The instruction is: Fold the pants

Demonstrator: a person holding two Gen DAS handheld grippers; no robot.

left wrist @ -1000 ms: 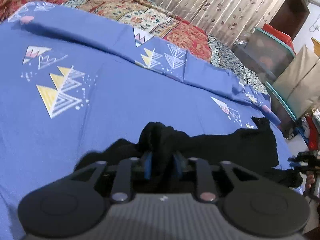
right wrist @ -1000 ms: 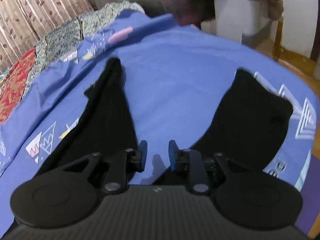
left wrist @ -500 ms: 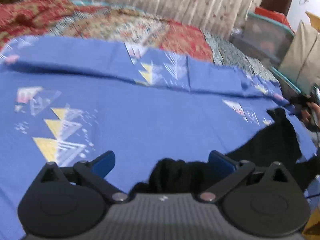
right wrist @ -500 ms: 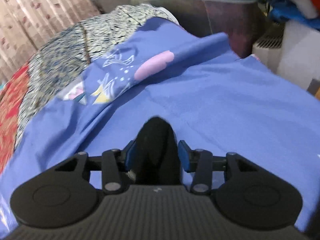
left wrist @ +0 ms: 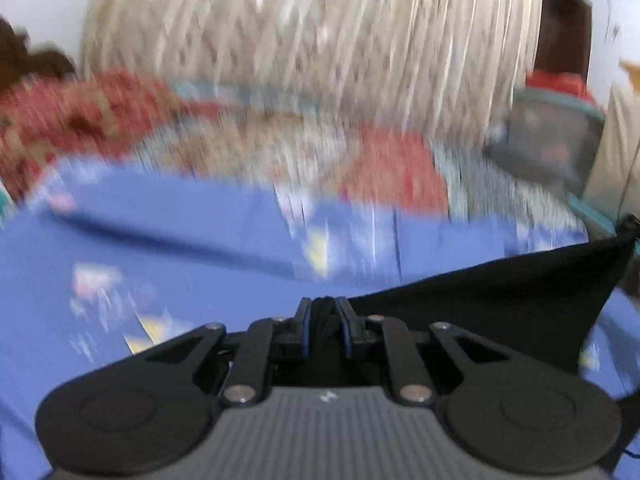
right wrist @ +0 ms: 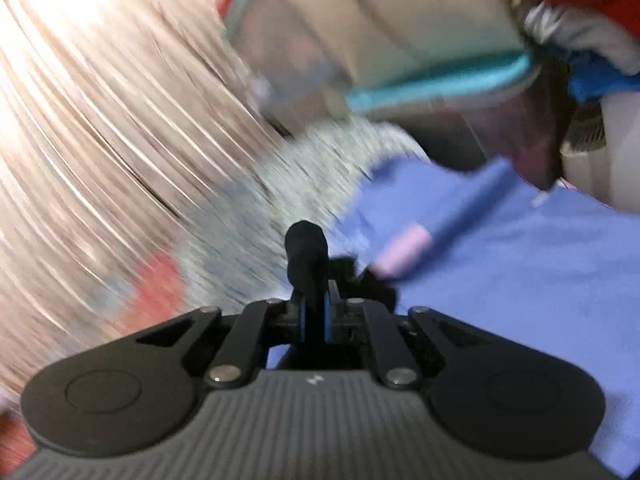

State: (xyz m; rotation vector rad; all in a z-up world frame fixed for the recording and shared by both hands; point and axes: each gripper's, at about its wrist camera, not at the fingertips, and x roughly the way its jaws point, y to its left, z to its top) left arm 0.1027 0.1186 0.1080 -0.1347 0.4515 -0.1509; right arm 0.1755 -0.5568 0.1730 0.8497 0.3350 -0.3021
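Both grippers are clamping the black pants [left wrist: 500, 292]. The left gripper [left wrist: 325, 320] is pinching one edge, with the fabric stretching taut off to its right above the blue bedsheet [left wrist: 160, 280]. The right gripper [right wrist: 316, 308] is pinching a bunched end that is sticking up past its fingertips. The background is motion-blurred.

You've got a bed under a blue printed sheet [left wrist: 168, 248], with a red-patterned quilt [left wrist: 392, 168] along its far side.
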